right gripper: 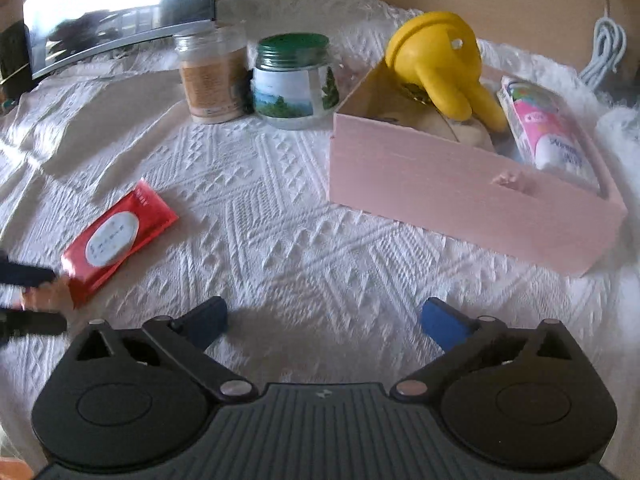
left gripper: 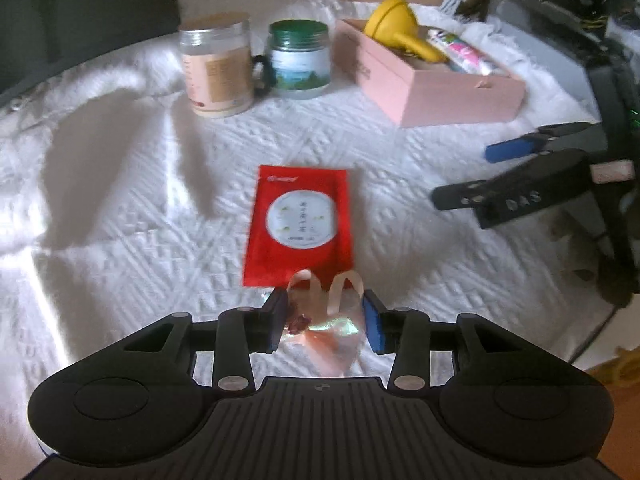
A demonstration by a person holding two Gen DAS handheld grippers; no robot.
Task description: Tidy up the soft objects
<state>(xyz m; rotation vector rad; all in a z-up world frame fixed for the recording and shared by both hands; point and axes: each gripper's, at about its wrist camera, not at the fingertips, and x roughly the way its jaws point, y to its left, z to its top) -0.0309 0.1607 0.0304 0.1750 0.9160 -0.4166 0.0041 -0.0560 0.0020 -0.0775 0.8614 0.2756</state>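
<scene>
My left gripper (left gripper: 325,322) is shut on a small clear pink gift bag (left gripper: 332,320) with ribbon handles, held just above the white cloth. A red wipes packet (left gripper: 300,226) lies flat just beyond it; it also shows at the left of the right wrist view (right gripper: 116,240). A pink box (left gripper: 430,80) at the back right holds a yellow funnel (left gripper: 400,28) and a pink-and-white tube (left gripper: 464,54). My right gripper (right gripper: 324,322) is open and empty over the cloth, in front of the pink box (right gripper: 460,200).
Two jars stand at the back: a clear one with a tan label (left gripper: 218,66) and a green-lidded one (left gripper: 298,60). A white quilted cloth (left gripper: 140,220) covers the surface. A white cable (right gripper: 604,48) lies at the far right; a dark screen (right gripper: 116,4) at the back left.
</scene>
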